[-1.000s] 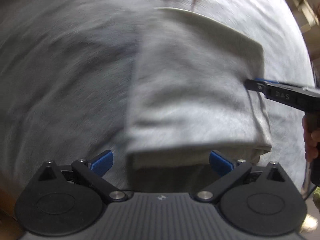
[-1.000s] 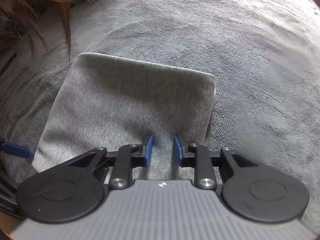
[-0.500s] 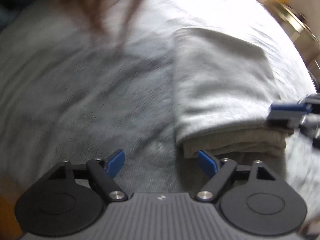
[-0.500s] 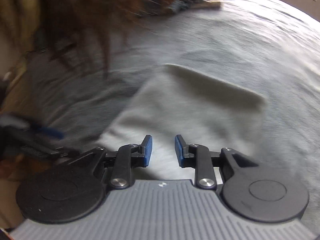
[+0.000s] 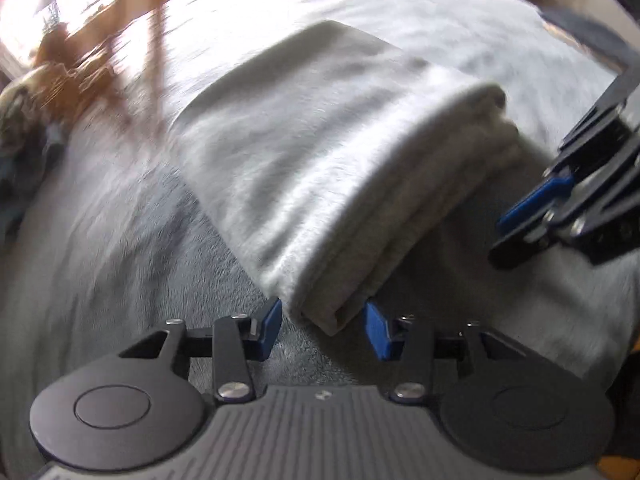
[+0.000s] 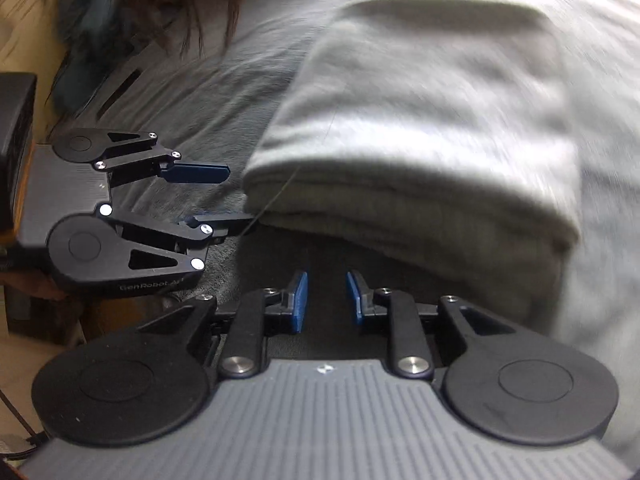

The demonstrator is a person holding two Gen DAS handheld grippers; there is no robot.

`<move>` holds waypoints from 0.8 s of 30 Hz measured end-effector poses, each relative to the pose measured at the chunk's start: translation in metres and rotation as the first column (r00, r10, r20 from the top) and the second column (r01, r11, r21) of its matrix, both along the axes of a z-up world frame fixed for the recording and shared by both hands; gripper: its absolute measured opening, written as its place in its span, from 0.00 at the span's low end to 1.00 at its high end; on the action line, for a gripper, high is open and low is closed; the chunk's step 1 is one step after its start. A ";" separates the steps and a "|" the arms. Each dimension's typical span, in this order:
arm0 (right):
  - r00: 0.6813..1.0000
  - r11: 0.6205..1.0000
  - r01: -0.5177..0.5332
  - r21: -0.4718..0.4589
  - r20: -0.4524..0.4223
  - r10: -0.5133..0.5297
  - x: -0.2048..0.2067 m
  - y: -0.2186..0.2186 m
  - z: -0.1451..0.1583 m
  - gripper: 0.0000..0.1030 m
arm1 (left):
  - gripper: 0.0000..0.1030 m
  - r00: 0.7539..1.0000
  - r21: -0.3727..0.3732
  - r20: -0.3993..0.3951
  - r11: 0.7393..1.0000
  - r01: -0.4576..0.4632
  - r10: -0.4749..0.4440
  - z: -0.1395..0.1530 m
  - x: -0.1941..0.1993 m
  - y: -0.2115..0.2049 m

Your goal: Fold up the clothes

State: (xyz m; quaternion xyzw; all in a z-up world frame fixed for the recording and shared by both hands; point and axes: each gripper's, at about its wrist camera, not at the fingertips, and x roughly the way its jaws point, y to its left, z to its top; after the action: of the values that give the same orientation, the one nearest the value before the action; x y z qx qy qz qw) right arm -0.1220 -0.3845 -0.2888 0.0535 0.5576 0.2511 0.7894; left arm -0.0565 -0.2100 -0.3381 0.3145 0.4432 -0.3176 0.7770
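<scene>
left gripper point(image 5: 322, 326): jaws closing, straddling the near corner of the folded grey garment point(image 5: 340, 160), pads not yet pressing
right gripper point(image 6: 326, 298): jaws closing, narrow gap, nothing between
garment: on grey blanket point(image 5: 120, 240), 12 o'clock of both; long axis toward 11 in left view
nearer: left

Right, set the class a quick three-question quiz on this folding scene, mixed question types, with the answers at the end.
1. True or false: the grey garment lies folded on the blanket.
2. The right gripper holds: A) a sock, B) nothing, C) a hanger.
3. Which gripper has the garment's corner between its fingers?
Key: 1 true. 2 B. 3 the left gripper, its jaws closing around that corner.
</scene>
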 end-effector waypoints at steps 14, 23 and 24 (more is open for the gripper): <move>0.751 0.751 0.659 0.033 0.009 -0.660 -0.062 -0.021 -0.012 0.15 | 0.25 0.924 -0.008 -0.011 0.924 0.382 -0.382 0.032 0.014 -0.008; 0.506 0.511 0.852 0.114 0.065 -0.860 -0.092 -0.026 -0.009 0.13 | 0.44 0.806 0.051 0.097 0.812 0.582 -0.584 0.025 0.001 -0.078; 0.492 0.496 0.859 0.125 0.068 -0.868 -0.095 -0.028 -0.009 0.13 | 0.46 0.793 0.056 0.106 0.800 0.598 -0.600 0.023 -0.001 -0.087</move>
State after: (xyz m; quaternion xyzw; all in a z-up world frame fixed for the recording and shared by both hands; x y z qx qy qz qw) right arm -0.2171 -0.4120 -0.2975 0.3391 0.3969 -0.1546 0.8388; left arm -0.0572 -0.2968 -0.3146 0.4642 0.2771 -0.5235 0.6585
